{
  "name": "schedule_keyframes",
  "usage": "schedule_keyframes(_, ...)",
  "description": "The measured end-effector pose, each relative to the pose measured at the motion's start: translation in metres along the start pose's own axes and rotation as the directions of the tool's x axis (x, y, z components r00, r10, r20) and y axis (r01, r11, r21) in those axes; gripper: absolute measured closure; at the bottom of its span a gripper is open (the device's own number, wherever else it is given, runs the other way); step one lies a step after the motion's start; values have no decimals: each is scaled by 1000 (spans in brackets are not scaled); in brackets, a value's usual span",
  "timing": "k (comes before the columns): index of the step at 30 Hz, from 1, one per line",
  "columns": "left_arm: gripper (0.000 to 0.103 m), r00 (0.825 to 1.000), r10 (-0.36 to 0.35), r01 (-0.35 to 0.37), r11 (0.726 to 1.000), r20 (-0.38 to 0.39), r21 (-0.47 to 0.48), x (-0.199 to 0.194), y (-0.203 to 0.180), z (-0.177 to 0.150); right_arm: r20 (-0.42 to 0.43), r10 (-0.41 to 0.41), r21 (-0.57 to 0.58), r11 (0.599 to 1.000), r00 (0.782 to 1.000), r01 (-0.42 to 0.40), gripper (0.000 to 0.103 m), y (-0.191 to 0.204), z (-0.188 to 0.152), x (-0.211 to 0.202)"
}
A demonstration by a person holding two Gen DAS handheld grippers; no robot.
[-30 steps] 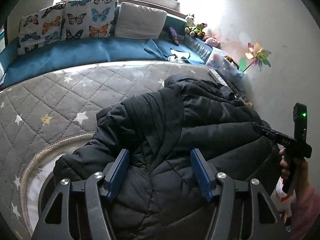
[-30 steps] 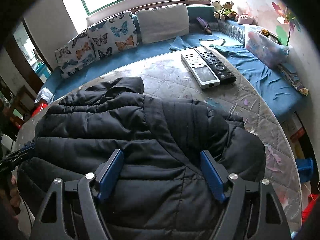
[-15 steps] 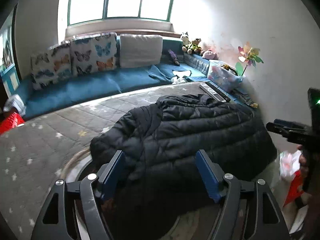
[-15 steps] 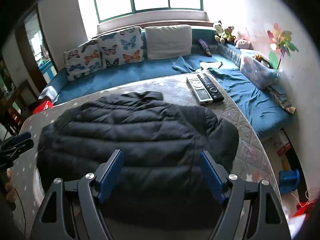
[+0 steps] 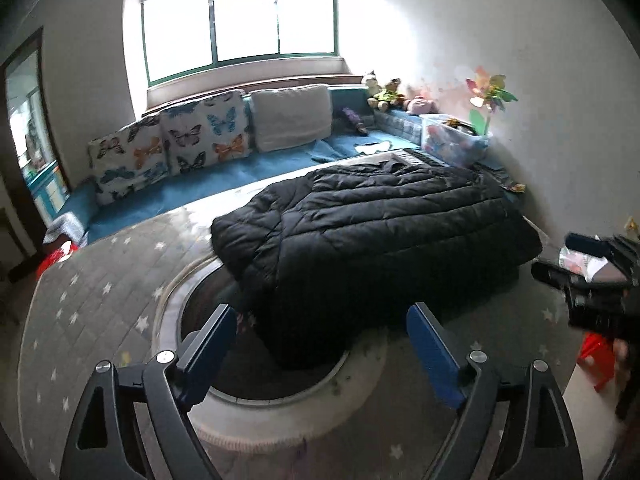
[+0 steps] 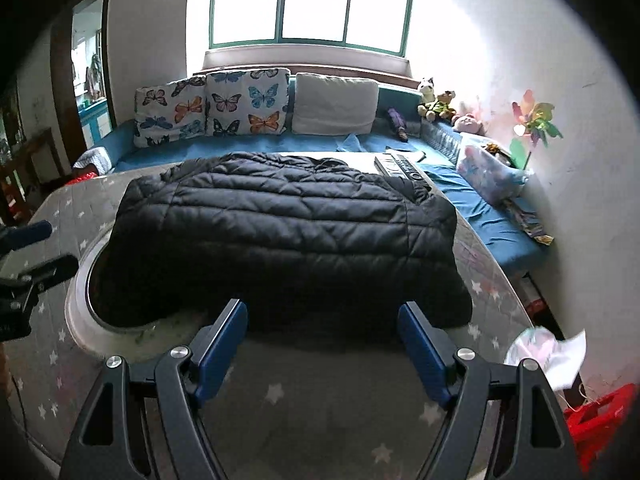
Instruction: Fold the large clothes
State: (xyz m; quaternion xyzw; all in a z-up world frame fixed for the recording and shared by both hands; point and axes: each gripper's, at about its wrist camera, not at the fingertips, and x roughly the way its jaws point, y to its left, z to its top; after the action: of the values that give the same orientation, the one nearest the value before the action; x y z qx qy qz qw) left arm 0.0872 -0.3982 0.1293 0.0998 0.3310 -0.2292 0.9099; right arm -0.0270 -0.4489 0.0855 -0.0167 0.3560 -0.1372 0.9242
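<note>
Black puffer jacket lies folded on the grey star-pattern table, both our grippers empty above it.

We hold the left gripper over the near left edge of the table, its blue fingers spread wide with nothing between them; the right gripper is over the near edge, also wide apart and holding nothing. The jacket is a compact rectangle toward the far right part of the table, and its near left corner covers part of the round inset in the table top. Just beyond the jacket, at the far edge, lie the remote controls. Behind the table we see the blue bench with butterfly cushions under the window.
</note>
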Motion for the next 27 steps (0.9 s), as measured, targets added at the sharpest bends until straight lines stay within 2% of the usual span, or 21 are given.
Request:
schedule_keyframes(3,10,999,46,-47,999,-8,-21,-10,1,-12,17,-23,0,1000,1000,23,18,10,-9,-9)
schedule_keyframes(6,10,998,64,-65,997,-19,-31,-18,3,-23,42,-104,-6,995,994,104,17,20,-20,-17)
schedule_keyframes(7,10,998,64,-66,997,-25,-44,-22,5,-28,46,-109,-1,994,993,109,17,21,-24,-19)
schedule_keyframes(10,10,997,74,-76,995,-35,-64,-27,9,-37,43,-87,42,995,995,85,17,24,-32,-25)
schedule_keyframes(14,10,996,79,-82,994,-42,-75,-34,14,-45,71,-109,43,993,992,106,17,29,-39,-34)
schedule_keyframes(27,10,994,106,-108,993,-39,-52,-49,6,-55,96,-106,77,992,990,98,17,29,-49,-49)
